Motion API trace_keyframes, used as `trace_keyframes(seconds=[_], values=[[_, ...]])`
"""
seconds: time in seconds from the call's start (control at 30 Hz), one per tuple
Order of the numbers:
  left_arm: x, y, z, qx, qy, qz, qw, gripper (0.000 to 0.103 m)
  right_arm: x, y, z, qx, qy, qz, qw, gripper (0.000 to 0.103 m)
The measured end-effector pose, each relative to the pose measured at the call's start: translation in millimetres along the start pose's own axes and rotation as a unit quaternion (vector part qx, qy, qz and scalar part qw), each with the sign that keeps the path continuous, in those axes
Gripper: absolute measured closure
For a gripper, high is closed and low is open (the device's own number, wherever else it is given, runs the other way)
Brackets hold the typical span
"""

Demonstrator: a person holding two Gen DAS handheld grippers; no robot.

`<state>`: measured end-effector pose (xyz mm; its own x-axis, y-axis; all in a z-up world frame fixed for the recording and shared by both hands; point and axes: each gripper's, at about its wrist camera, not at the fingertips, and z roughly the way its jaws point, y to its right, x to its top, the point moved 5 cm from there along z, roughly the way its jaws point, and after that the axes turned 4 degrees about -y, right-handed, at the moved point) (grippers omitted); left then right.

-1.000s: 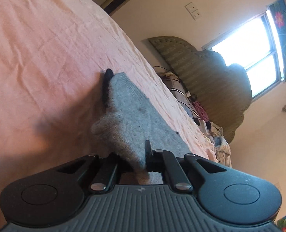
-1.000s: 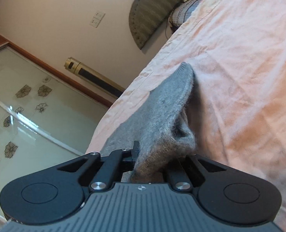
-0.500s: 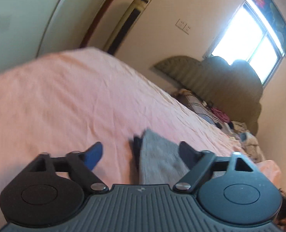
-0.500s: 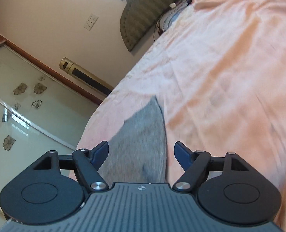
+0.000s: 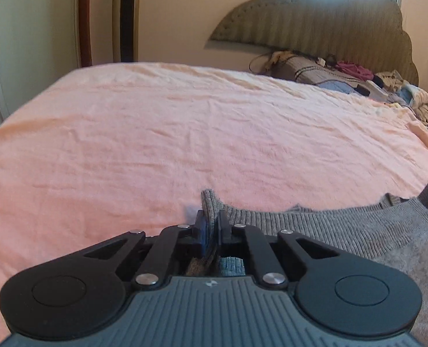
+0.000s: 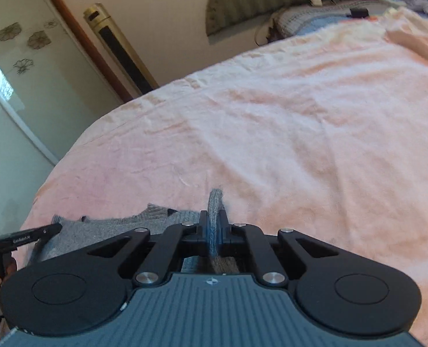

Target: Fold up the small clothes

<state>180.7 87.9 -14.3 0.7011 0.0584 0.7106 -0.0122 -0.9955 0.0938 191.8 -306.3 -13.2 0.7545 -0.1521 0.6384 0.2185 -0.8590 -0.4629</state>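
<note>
Because the grey knit garment (image 5: 344,231) is soft, light and limp (it should sag wherever unsupported), its ribbed edge is the sound place to hold. It lies on the pink bedsheet (image 5: 185,133) at 6 o'clock, the left gripper (image 5: 211,225) and right gripper (image 6: 214,225) each pinched tight on that edge.

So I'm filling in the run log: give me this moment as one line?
left tongs: shut on grey knitted garment | right tongs: shut on same garment edge | surface: pink bedsheet
</note>
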Motion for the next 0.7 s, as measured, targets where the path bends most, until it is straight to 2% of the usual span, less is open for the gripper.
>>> trace_keyframes(seconds=[0.07, 0.13, 0.23, 0.3, 0.37, 0.4, 0.43, 0.47, 0.5, 0.57, 0.63, 0.7], values=[[4, -9, -12, 0.004, 0.020, -0.011, 0.9997, 0.097, 9, -1, -14, 0.024, 0.033, 0.013, 0.999, 0.091], [4, -17, -12, 0.008, 0.017, -0.014, 0.9997, 0.097, 15, 6, -16, 0.039, 0.049, 0.034, 0.997, 0.091], [-4, -21, 6, 0.046, -0.014, 0.004, 0.9988, 0.097, 8, 21, 12, -0.009, 0.016, 0.033, 0.999, 0.091], [-7, -19, 6, 0.055, -0.011, 0.004, 0.9984, 0.097, 0, 29, 22, -0.025, 0.008, 0.043, 0.999, 0.090], [-4, -19, -6, 0.054, -0.008, -0.012, 0.9984, 0.090, -4, 34, 16, -0.014, 0.017, 0.075, 0.997, 0.085], [-3, -18, -16, 0.056, -0.003, -0.020, 0.9982, 0.087, -5, 33, 6, -0.007, 0.032, 0.084, 0.996, 0.078], [-2, -16, -28, 0.053, 0.010, -0.030, 0.9981, 0.084, -5, 28, -7, -0.006, 0.054, 0.082, 0.995, 0.061], [-1, -11, -40, 0.040, 0.030, -0.040, 0.9979, 0.069, -4, 21, -18, -0.012, 0.075, 0.073, 0.994, 0.054], [-2, -2, -50, 0.021, 0.048, -0.043, 0.9977, 0.039, -5, 12, -26, -0.012, 0.091, 0.063, 0.994, 0.048], [-7, 25, -59, -0.009, 0.063, -0.019, 0.9978, 0.010, -9, -13, -22, 0.010, 0.075, 0.038, 0.996, 0.045], [-14, 53, -52, -0.020, 0.051, 0.029, 0.9981, 0.011, -18, -37, 0, 0.007, 0.029, 0.003, 1.000, 0.040], [-26, 67, -31, -0.007, 0.007, 0.054, 0.9985, 0.011, -33, -49, 26, -0.029, -0.008, -0.041, 0.999, 0.038]])
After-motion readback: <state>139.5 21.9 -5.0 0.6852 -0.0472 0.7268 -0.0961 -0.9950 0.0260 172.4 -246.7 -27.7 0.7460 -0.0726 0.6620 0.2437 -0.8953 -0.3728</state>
